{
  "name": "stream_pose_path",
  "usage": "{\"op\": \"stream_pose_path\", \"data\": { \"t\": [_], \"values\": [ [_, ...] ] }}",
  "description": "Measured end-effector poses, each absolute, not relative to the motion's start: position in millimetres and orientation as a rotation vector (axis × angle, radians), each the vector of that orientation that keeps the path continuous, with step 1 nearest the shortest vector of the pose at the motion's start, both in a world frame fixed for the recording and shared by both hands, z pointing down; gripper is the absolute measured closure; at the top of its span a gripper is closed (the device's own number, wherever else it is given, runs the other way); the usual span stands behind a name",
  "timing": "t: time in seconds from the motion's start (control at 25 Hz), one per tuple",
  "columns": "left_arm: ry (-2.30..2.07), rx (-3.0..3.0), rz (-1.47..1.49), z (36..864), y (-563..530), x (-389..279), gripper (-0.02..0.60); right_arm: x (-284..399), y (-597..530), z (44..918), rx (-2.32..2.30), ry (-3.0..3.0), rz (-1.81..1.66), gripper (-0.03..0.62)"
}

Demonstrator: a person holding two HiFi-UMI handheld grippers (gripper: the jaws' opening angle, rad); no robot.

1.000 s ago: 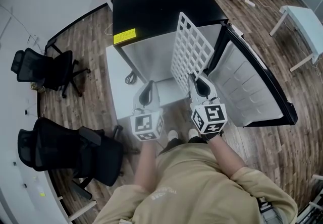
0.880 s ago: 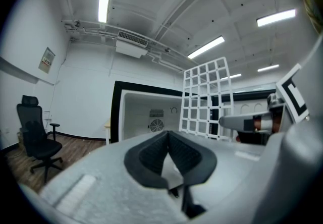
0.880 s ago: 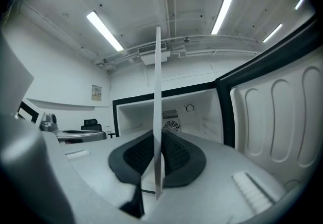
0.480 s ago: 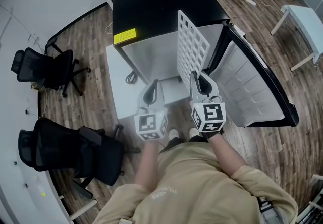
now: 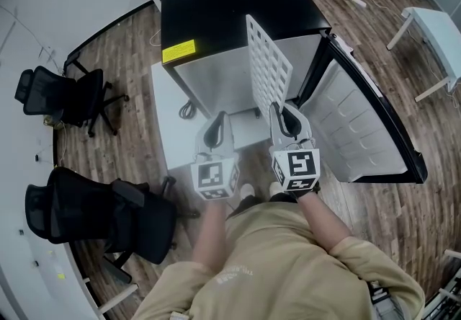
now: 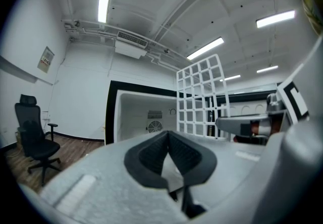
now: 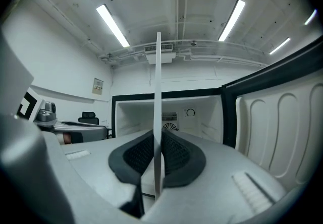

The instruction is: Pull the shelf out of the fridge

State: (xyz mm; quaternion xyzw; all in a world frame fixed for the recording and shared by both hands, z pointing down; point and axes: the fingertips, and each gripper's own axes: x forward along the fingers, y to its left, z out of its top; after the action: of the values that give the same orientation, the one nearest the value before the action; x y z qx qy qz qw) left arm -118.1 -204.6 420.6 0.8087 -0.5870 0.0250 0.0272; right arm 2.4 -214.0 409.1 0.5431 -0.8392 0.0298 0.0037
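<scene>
1. While I stand facing the open fridge [image 5: 230, 9], my right gripper [image 5: 286, 114] is clamped on the lower edge of the white grid shelf [image 5: 268, 66], with a dark pad pressed flat on each side of it.
2. The shelf stands upright on its edge, out in front of the fridge opening. It rises from my right gripper toward the ceiling.
3. Seen from the right gripper view, the shelf is edge-on, a thin white strip running straight up between the pads.
4. My left gripper [image 5: 215, 128] hangs just beside the right one, on its left, and does not touch the shelf.
5. Its fingertips meet at the far end and nothing sits between them.
6. The fridge has a black top with a yellow sticker [image 5: 178, 52] near its front left corner.
7. Its white inside shows a round fan grille [image 6: 155, 126] on the back wall.
8. The fridge door [image 5: 353, 124] is swung wide open to my right, its moulded white inner side facing the shelf.
9. Two black office chairs [image 5: 65, 95] stand on the wooden floor [image 5: 130, 59] to my left, well apart from the fridge.
10. A white table [image 5: 436, 30] stands farther off to the right.
</scene>
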Motion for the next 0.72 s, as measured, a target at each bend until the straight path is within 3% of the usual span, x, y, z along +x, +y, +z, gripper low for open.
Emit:
{"op": "stream_pose_path", "data": {
  "t": [0.72],
  "values": [
    [-1.800, 2.533, 0.059, 409.2, -207.8, -110.1, 0.578, 6.4, -212.6, 405.6, 1.719, -2.609, 0.064, 0.563]
  ]
}}
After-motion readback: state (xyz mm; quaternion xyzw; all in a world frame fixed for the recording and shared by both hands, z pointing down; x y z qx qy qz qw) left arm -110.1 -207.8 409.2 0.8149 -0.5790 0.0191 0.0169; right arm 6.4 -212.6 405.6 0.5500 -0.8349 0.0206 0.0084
